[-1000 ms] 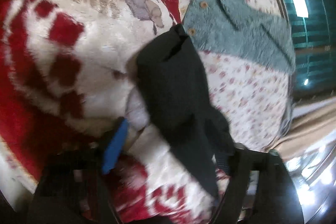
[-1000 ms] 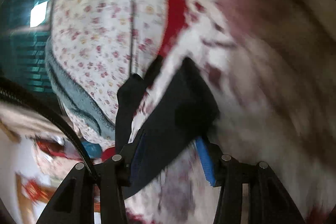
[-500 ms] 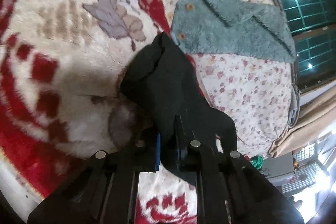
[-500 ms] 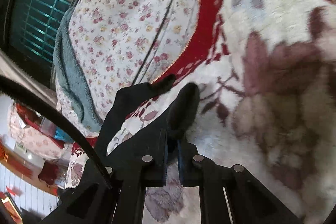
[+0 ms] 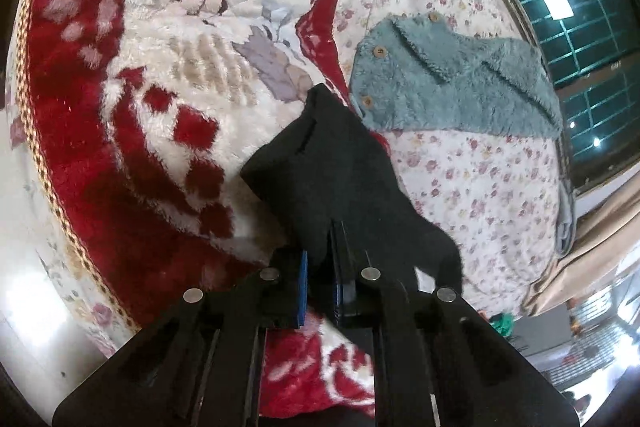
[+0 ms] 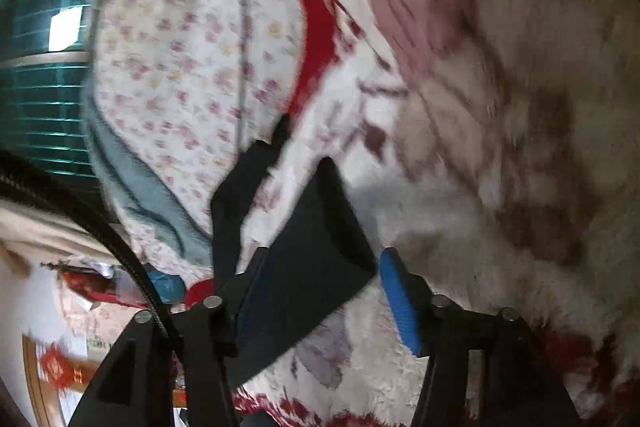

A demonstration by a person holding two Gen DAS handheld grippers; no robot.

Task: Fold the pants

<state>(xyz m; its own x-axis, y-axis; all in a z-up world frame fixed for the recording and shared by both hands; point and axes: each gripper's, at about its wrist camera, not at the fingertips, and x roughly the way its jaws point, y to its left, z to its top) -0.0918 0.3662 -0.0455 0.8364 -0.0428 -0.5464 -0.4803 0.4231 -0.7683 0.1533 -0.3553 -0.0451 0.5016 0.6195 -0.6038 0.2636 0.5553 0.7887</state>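
The right gripper (image 6: 320,291) is letting go: half a second ago its blue-padded fingers (image 6: 398,303) were pinched together on the black pants (image 5: 340,179), and now they are standing wide apart, with a flap of the dark cloth lying loose between them rather than being held. That view is smeared with motion blur, so the right hand is evidently swinging as it opens. The left gripper (image 5: 320,283) is not changing its hold; its fingers are staying clamped on a fold of the pants, just as they were half a second back, with only a narrow gap filled by cloth. The pants are lying bunched on the red-and-cream plush blanket (image 5: 160,99) that covers the bed, their far end touching the border where the floral sheet (image 5: 480,187) begins, just beside the teal fleece jacket (image 5: 452,83) with wooden buttons. In my judgement the release means that one fold has been laid down, or that the right hand is about to regrip elsewhere; the garment is looking crumpled rather than flat, so the folding seems far from finished, and the left hand alone is anchoring the cloth for now
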